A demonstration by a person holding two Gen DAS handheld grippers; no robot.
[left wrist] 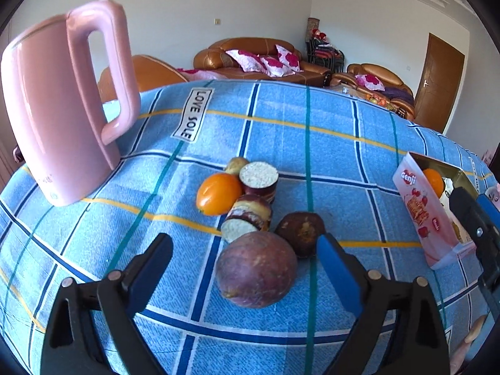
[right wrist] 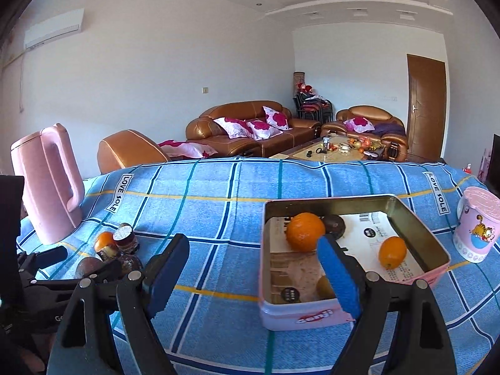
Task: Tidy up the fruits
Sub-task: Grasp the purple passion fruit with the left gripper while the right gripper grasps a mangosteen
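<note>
A home living room: brown leather sofas [right wrist: 250, 125] with pink-flowered cushions [right wrist: 275, 118] stand at twelve o'clock beyond a table under a blue checked cloth [right wrist: 218, 193]. A cluttered coffee table [right wrist: 331, 151] sits at one o'clock, a wooden door [right wrist: 426, 106] at two, and an air conditioner [right wrist: 54, 28] hangs at ten

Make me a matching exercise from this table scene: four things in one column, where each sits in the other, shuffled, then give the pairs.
Things:
1. big orange
2. purple passion fruit
3. pink kettle
4. cartoon cup

Places:
A. between the open fingers of the left gripper
B. inside the tin box
C. on the cloth just right of the tin box
D. at the table's far left

Pairs: 1-B, 2-A, 3-D, 4-C
</note>
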